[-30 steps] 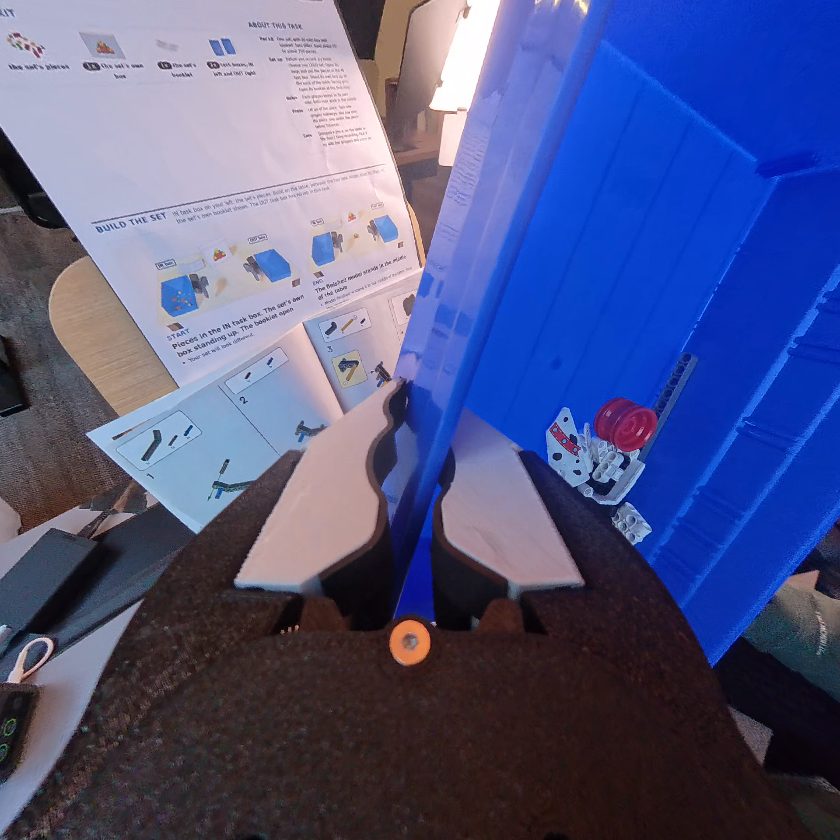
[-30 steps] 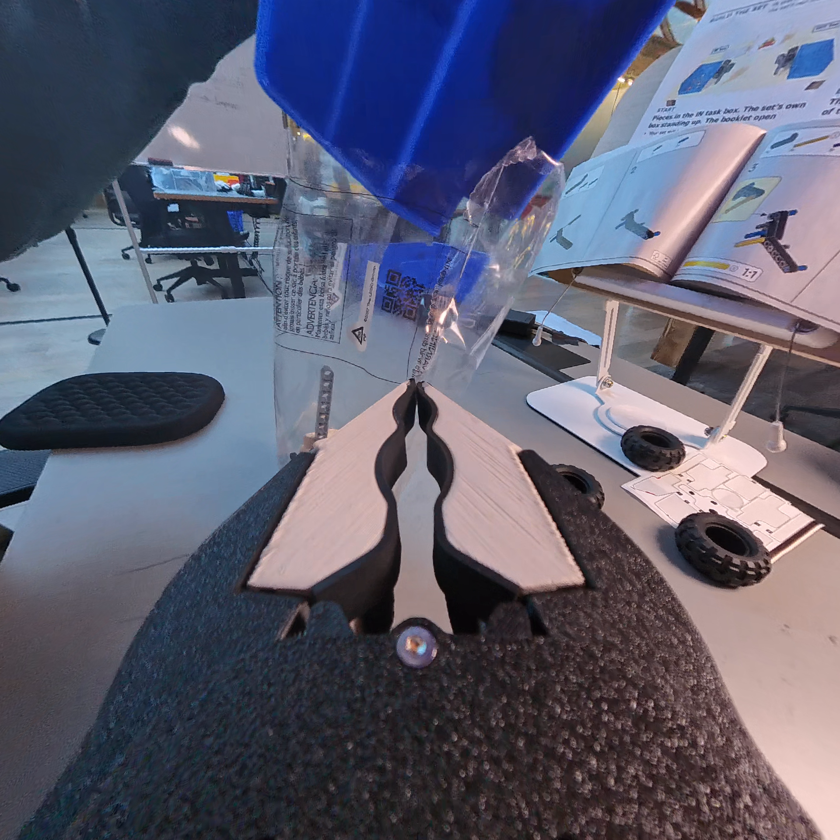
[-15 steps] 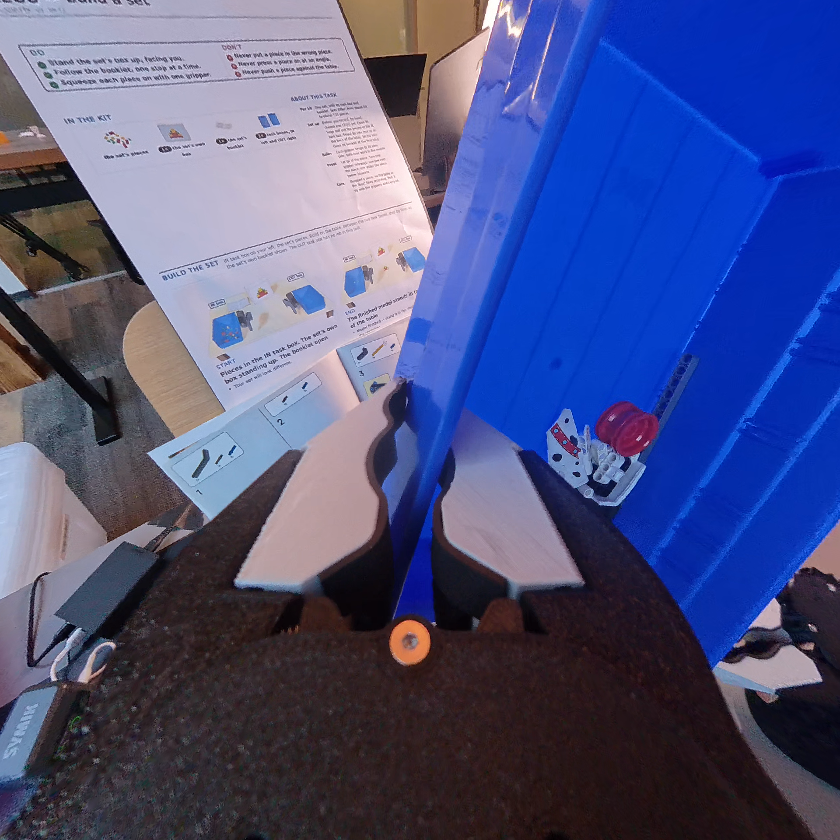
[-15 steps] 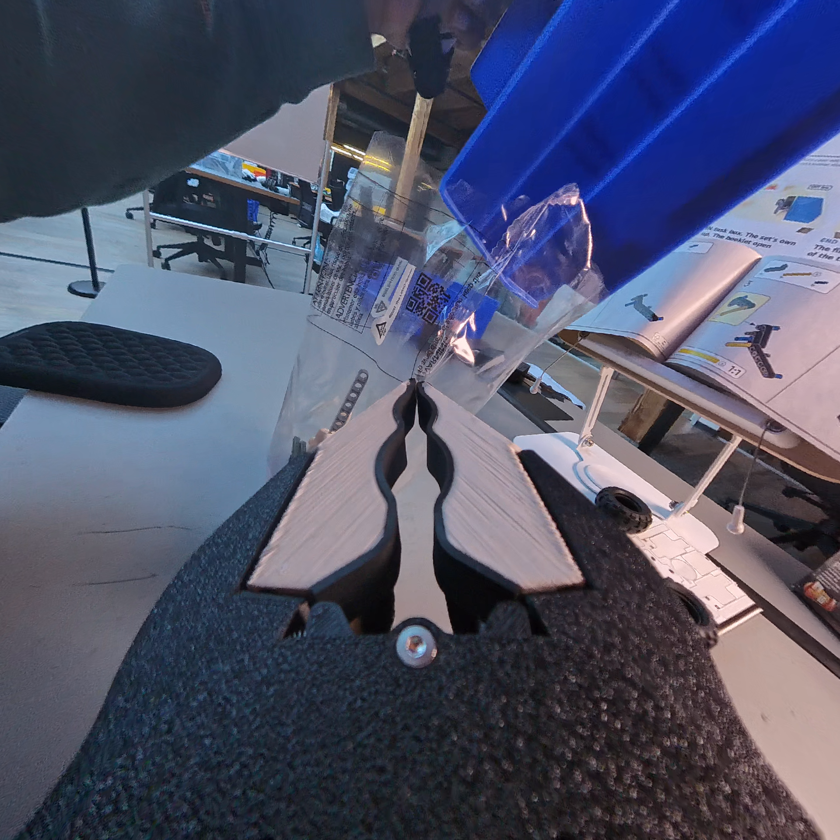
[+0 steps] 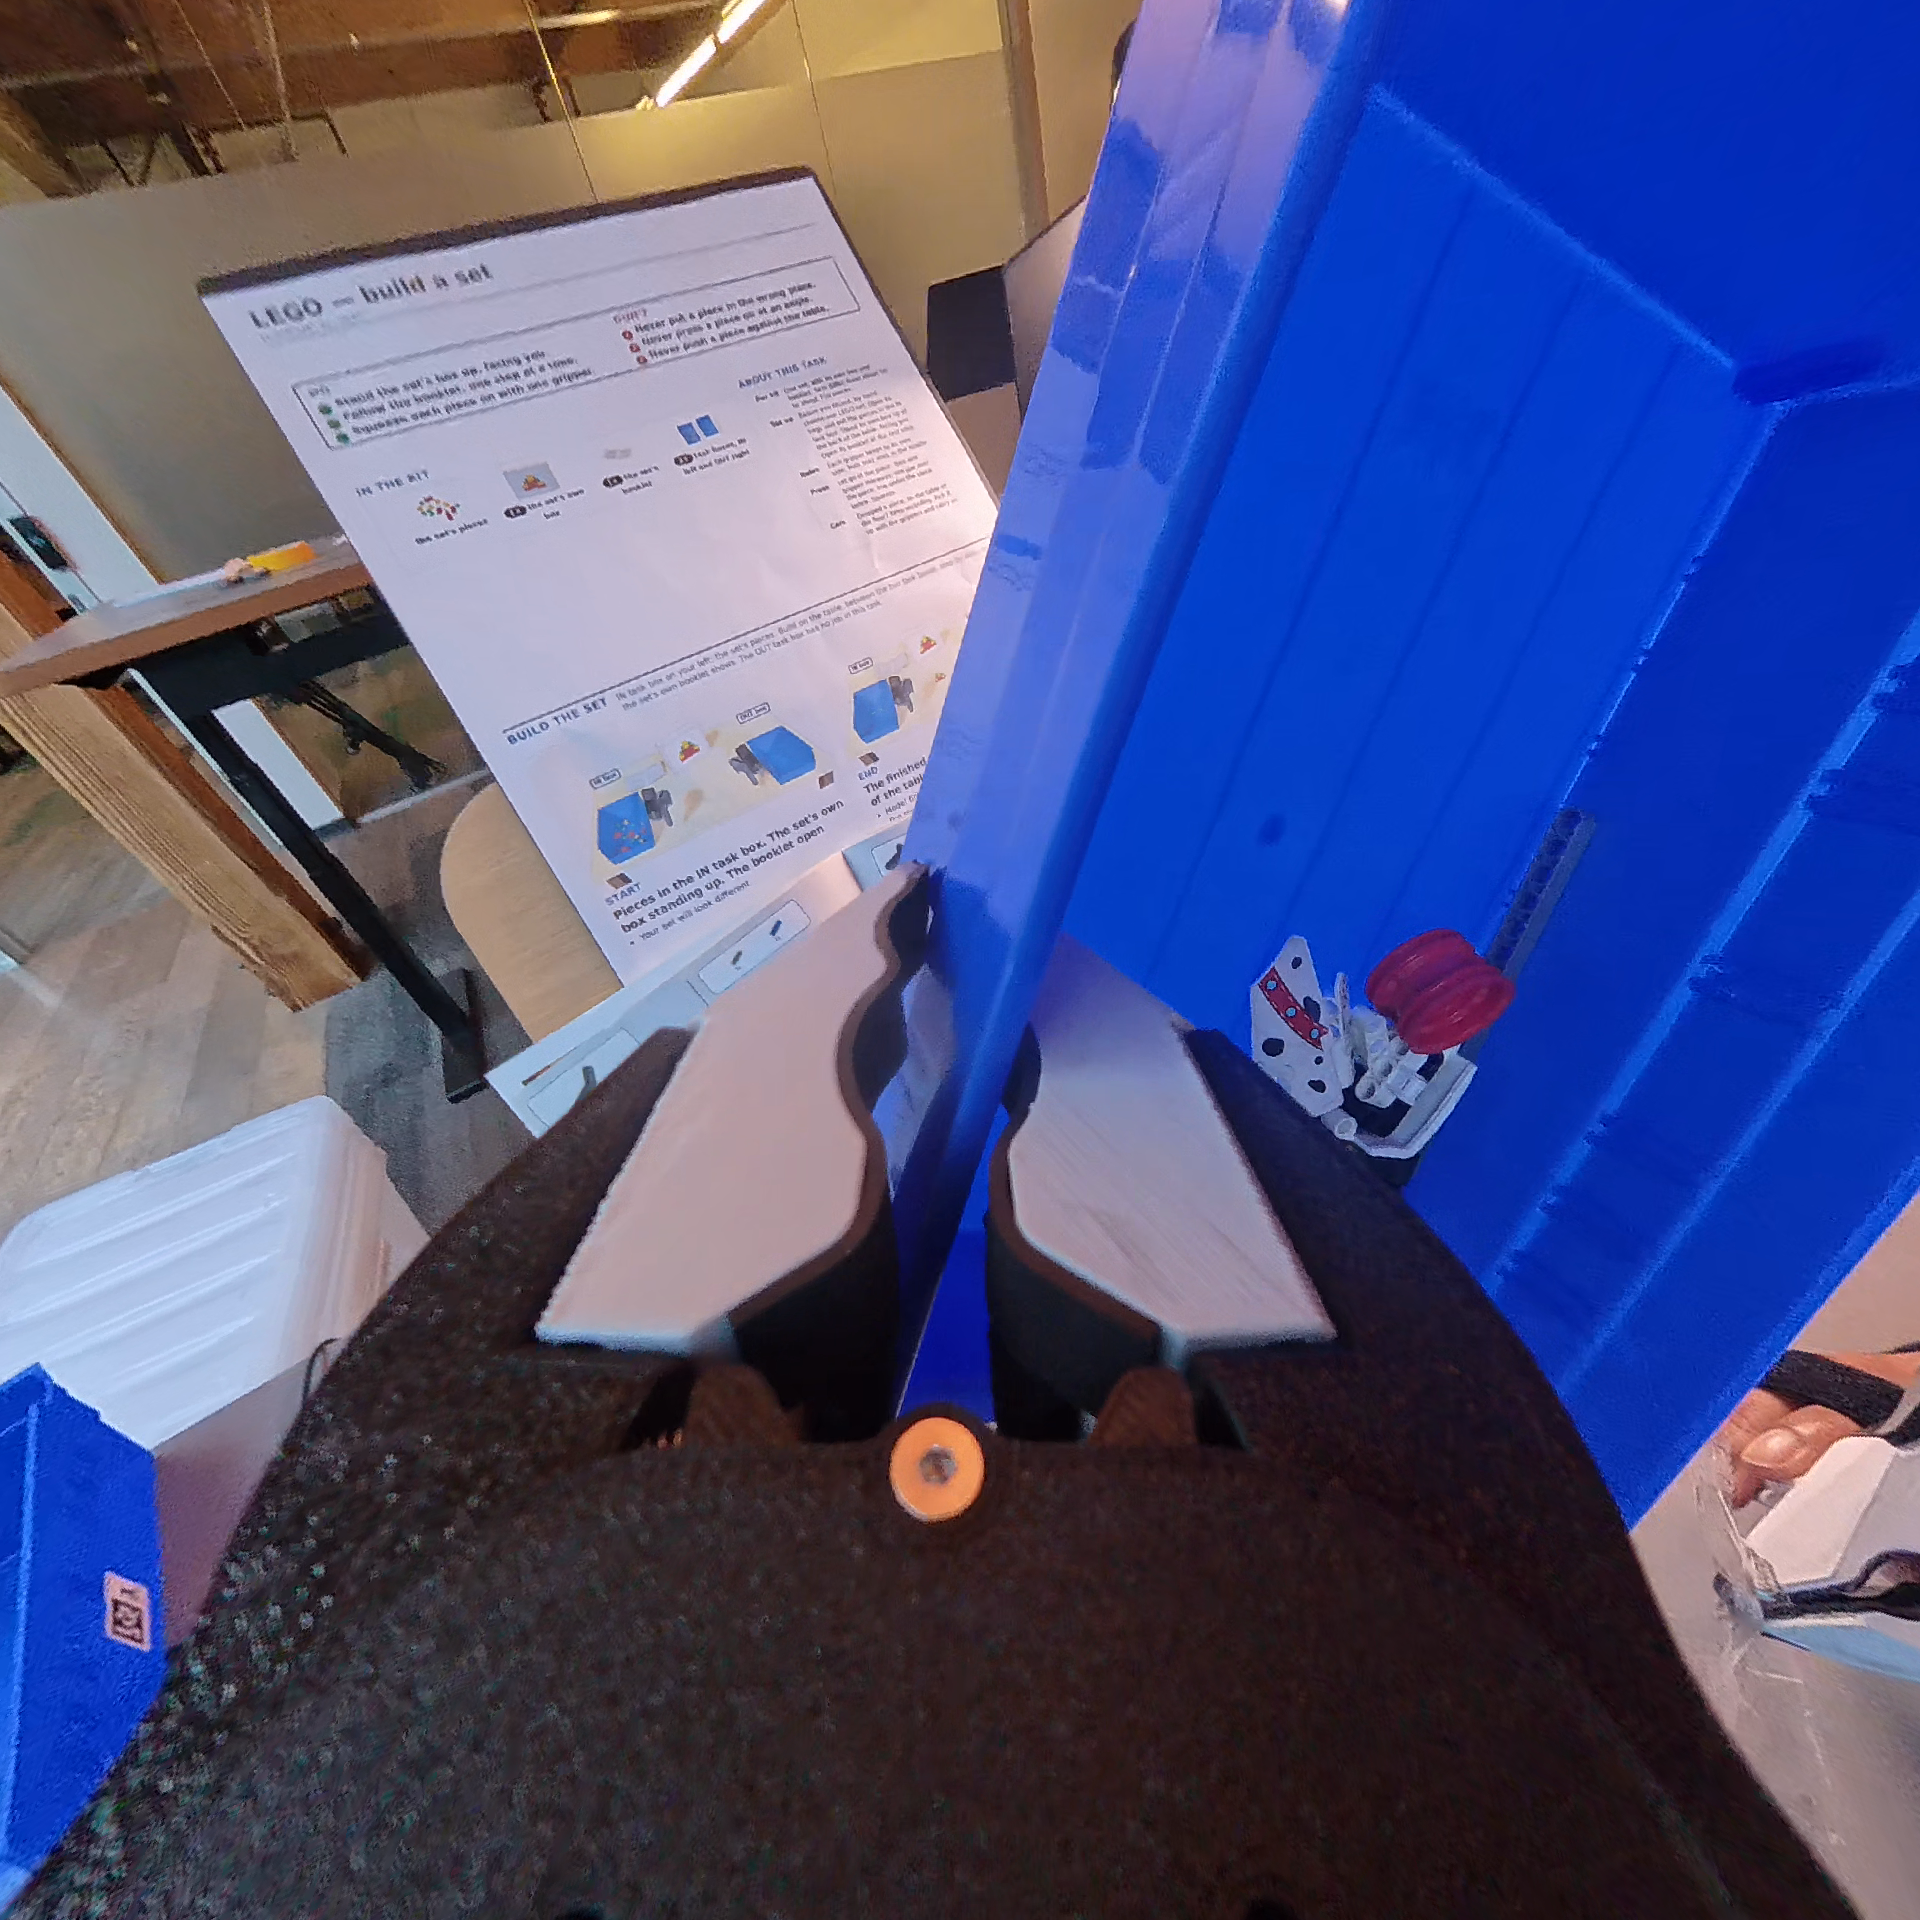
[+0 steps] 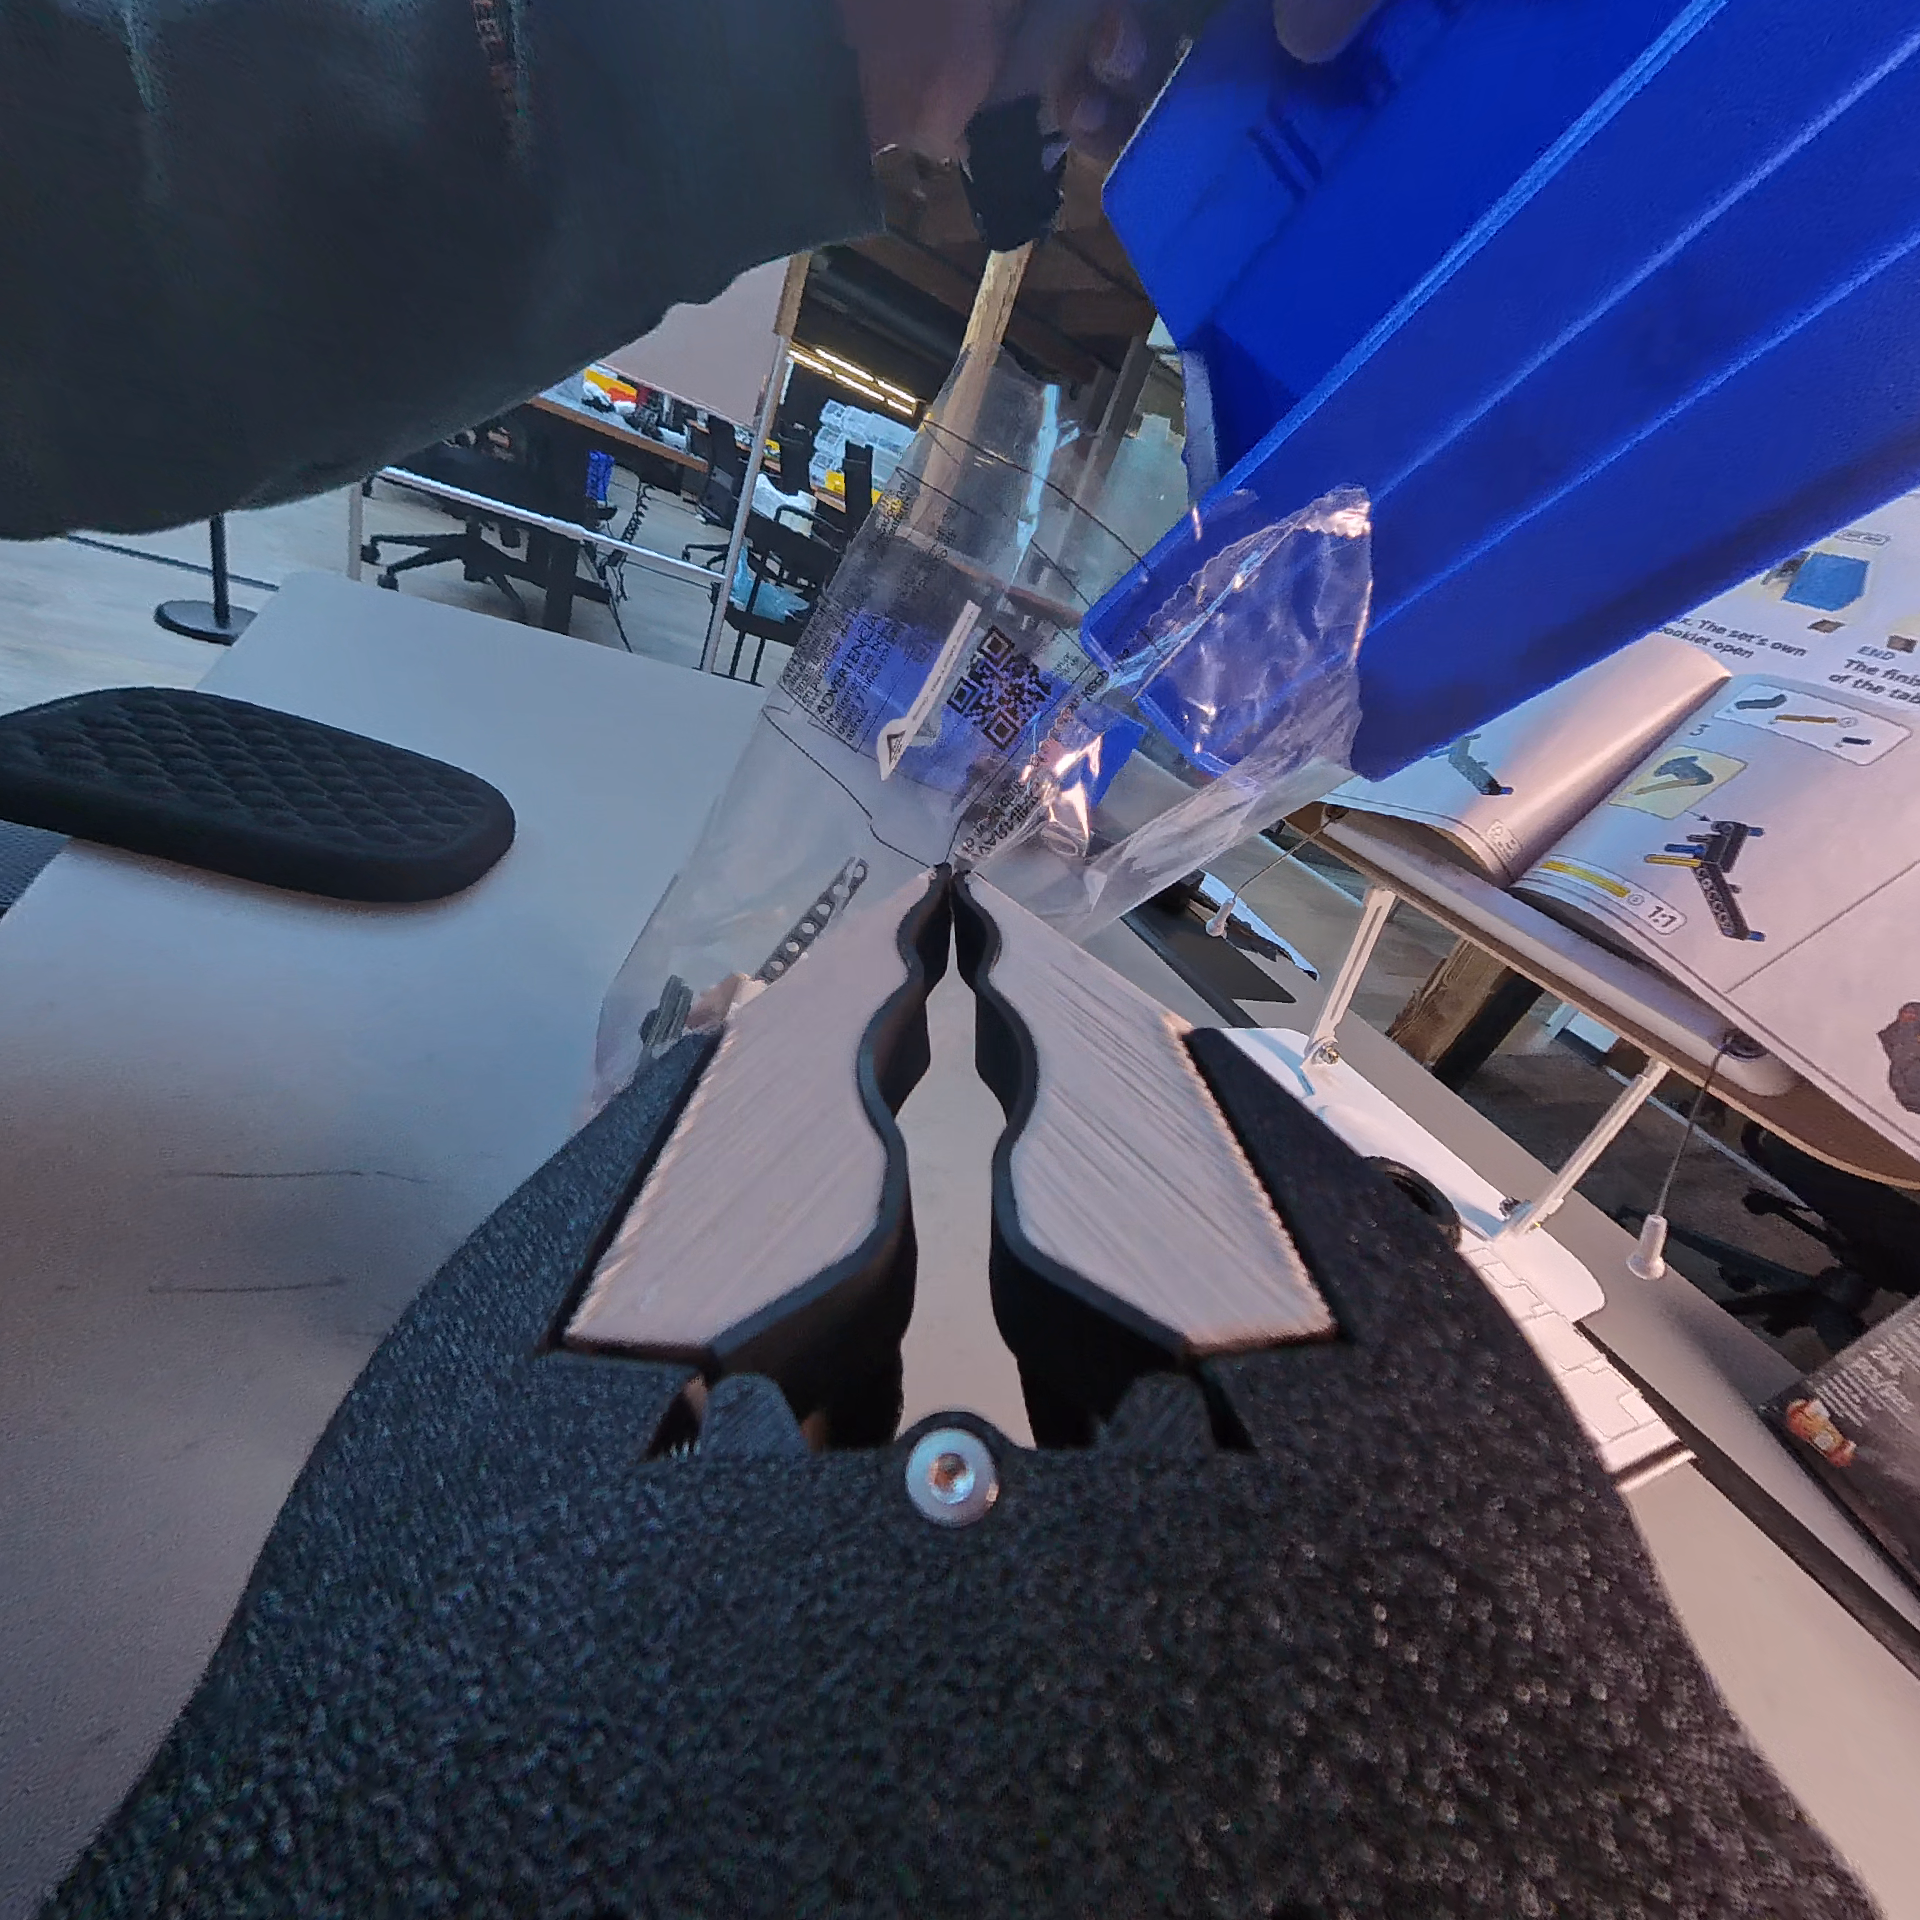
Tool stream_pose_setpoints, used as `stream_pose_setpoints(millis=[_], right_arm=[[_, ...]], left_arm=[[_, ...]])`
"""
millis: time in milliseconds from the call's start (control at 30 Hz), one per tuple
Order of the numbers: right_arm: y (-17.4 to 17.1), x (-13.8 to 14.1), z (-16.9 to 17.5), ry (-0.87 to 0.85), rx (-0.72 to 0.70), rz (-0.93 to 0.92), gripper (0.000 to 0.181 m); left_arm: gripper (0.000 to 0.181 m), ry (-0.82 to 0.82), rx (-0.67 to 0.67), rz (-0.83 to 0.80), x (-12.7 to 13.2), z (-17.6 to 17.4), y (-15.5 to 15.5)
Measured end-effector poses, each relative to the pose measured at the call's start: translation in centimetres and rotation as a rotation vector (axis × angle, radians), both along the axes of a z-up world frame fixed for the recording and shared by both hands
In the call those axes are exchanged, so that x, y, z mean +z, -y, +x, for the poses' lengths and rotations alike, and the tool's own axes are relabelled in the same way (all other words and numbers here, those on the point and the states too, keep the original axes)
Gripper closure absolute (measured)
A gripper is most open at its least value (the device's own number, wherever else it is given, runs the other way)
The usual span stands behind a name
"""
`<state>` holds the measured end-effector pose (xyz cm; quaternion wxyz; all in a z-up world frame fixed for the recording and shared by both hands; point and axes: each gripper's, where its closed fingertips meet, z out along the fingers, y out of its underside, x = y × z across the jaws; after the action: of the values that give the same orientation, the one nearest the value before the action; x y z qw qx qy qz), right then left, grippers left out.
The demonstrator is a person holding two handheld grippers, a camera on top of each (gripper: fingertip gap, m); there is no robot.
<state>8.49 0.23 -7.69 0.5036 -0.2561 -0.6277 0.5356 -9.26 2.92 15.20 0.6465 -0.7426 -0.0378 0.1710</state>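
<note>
My left gripper [image 5: 966, 935] is shut on the side wall of a blue box [image 5: 1351, 623], which is lifted and tilted. Loose pieces lie in the box's low corner: a red wheel hub [image 5: 1439, 987], a white spotted piece [image 5: 1294, 1023] and a grey beam [image 5: 1538, 894]. My right gripper [image 6: 951, 878] is shut on the edge of a clear plastic bag [image 6: 935, 707]. The bag's open mouth sits under the blue box's [image 6: 1558, 364] lower corner. A grey beam [image 6: 821, 920] lies inside the bag. A dark sleeve [image 6: 364, 208] crosses the top left.
An open booklet [image 6: 1662, 810] rests on a white stand [image 6: 1382, 1122] to the right. A black pad [image 6: 239, 790] lies on the grey table [image 6: 364, 1091]. A white instruction board [image 5: 623, 520] stands behind. A white bin [image 5: 177, 1268] and another blue box [image 5: 62, 1621] are at the left. One gripper's finger ends stand about 30 centimetres off the other's.
The blue box has risen and tipped further, moving to the upper right in the right wrist view. The bag has leaned with it. Both grippers have stayed shut.
</note>
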Motion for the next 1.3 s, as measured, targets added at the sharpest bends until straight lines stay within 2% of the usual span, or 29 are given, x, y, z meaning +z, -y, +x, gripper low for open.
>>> stream_pose_setpoints(millis=[400, 767, 1300], right_arm=[[-0.1, -0.6, -0.1, 0.022, -0.012, 0.011, 0.181], [-0.1, -0.7, -0.1, 0.025, -0.015, 0.014, 0.181], [-0.3, -1.1, -0.3, 0.037, -0.022, 0.025, 0.181]], left_arm=[[0.179, -0.228, 0.040, -0.025, 0.7, 3.5, -0.1], [0.178, -0.289, 0.048, -0.017, 0.7, 4.3, -0.3], [0.178, -0.491, 0.042, -0.003, 1.6, 8.3, -1.0]])
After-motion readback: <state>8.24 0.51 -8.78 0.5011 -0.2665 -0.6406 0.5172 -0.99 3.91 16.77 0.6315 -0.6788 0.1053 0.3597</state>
